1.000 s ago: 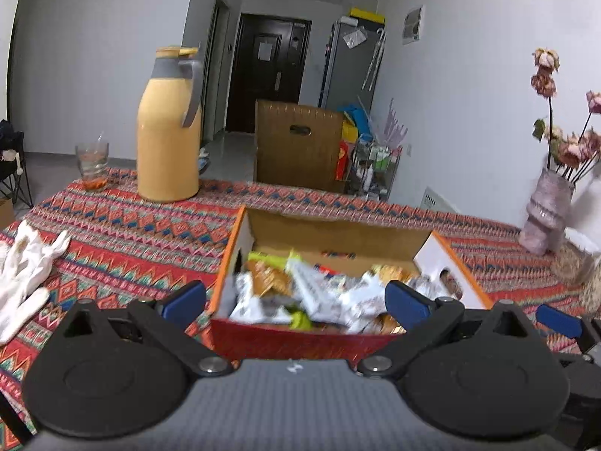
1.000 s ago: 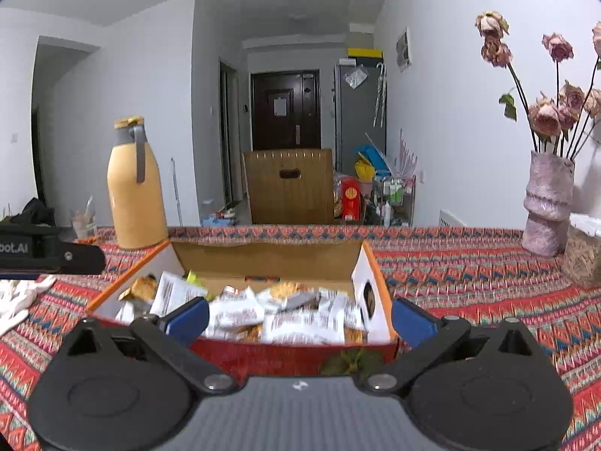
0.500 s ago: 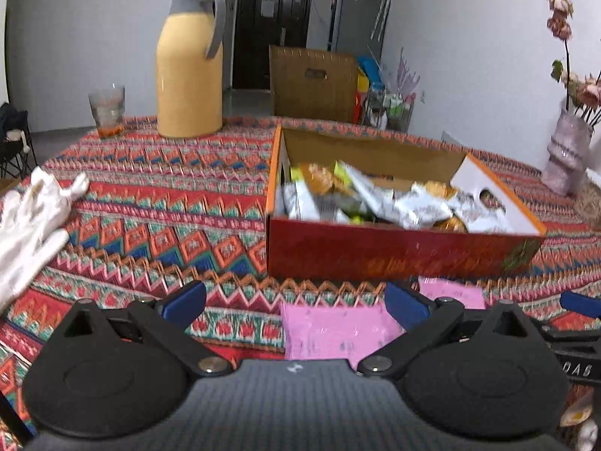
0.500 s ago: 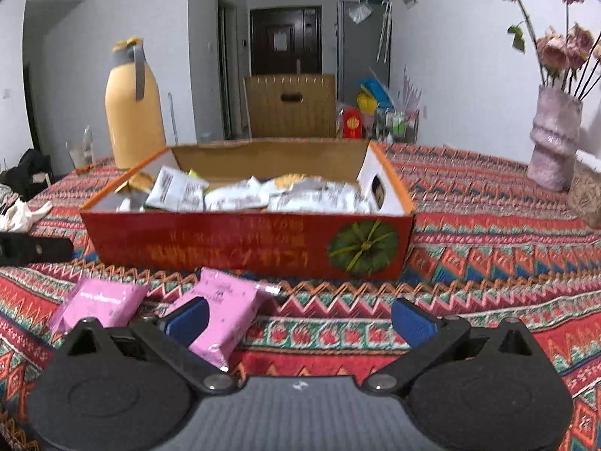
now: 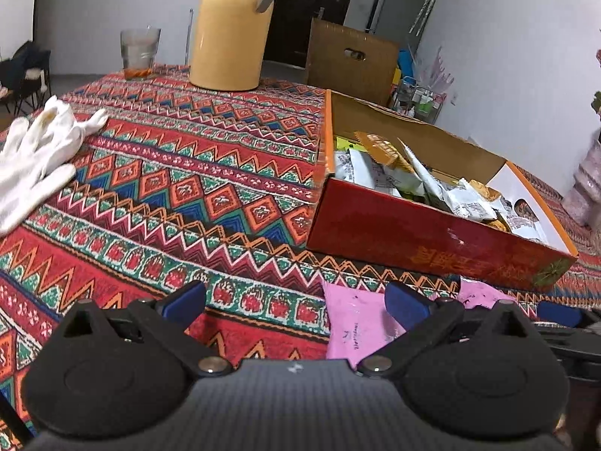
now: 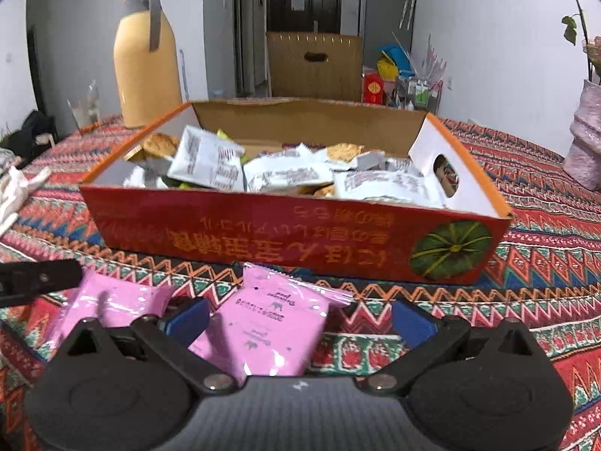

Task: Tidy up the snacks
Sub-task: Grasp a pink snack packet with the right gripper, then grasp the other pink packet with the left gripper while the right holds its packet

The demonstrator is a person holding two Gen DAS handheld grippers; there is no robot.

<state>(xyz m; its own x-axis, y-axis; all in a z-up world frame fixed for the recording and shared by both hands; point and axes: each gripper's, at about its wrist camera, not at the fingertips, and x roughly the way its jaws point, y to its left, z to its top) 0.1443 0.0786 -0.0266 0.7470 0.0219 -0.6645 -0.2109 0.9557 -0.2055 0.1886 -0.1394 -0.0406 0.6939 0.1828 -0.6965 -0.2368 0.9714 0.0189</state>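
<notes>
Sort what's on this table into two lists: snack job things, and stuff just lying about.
Job:
red snack box
wrapped snacks inside it
two pink packets, left one and right one, lying on the cloth before the box

Lying about:
yellow thermos jug
drinking glass
white gloves
vase

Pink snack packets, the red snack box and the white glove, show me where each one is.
pink snack packet point(image 6: 268, 329): right wrist view, packet's middle.
red snack box point(image 6: 263, 238): right wrist view, front wall.
white glove point(image 5: 35, 154): left wrist view, palm.
</notes>
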